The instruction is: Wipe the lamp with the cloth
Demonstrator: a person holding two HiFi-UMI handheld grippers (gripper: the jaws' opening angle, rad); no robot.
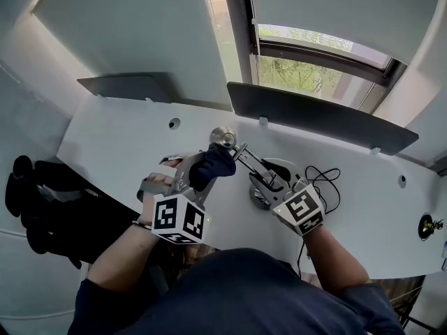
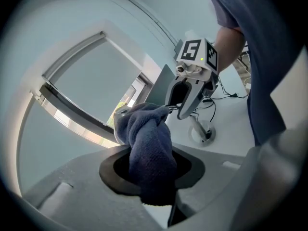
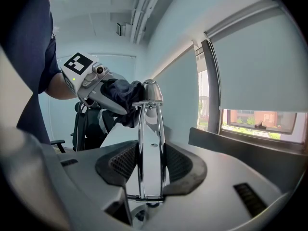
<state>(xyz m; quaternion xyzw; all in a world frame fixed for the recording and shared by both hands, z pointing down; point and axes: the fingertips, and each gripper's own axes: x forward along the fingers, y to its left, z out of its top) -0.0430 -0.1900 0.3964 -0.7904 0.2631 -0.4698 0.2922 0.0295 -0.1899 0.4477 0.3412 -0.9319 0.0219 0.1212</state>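
— What sort of room is this?
— An office, most likely: a long white curved desk (image 1: 105, 142) with round cable holes (image 1: 174, 123) and dark grey divider panels (image 1: 314, 114) along its far edge.
— Anything else?
— A black armrest chair (image 1: 42, 201) at the left, and pale grey roller blinds (image 1: 335, 12) over the far window (image 1: 307, 75).

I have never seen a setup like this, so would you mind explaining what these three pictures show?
A person holds a hand-held gripping tool in each hand; the marker cubes are part of these tools. The head view looks down from the person's head. The other two views come from a camera riding on each tool. On the white desk stand a chrome lamp and some cables. The left tool clamps a dark blue cloth, which appears to rest against the lamp head. The right tool grips the lamp's thin chrome arm, apparently to steady it.
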